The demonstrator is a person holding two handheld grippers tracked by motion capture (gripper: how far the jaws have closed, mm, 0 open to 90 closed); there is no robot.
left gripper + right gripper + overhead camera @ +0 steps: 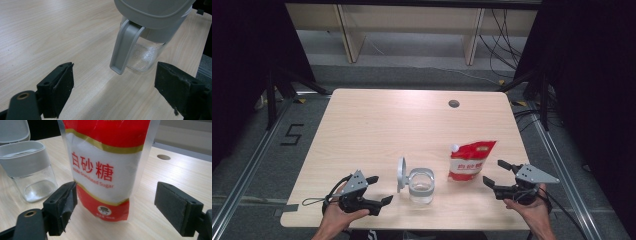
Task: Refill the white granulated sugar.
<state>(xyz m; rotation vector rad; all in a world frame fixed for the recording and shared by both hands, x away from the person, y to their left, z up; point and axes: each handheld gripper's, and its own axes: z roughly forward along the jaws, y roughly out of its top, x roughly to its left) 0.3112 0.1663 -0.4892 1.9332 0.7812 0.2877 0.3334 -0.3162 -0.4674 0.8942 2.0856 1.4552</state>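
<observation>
A clear glass jar (421, 186) with a grey collar stands near the table's front edge, its grey lid (401, 174) flipped up on the left side. A red and white sugar pouch (469, 161) stands upright just right of the jar. My left gripper (381, 189) is open to the left of the jar, apart from it. In the left gripper view the jar (147, 53) and its lid (152, 10) sit ahead of the open left gripper (115, 87). My right gripper (493, 171) is open beside the pouch. In the right gripper view the pouch (105, 170) stands just beyond the open right gripper (116, 207), untouched.
The light wooden table (377, 125) has a round cable hole (454, 103) near its far right edge. The jar (32, 170) stands left of the pouch in the right gripper view. Behind the table are a wooden shelf frame (347, 35) and loose cables (507, 40).
</observation>
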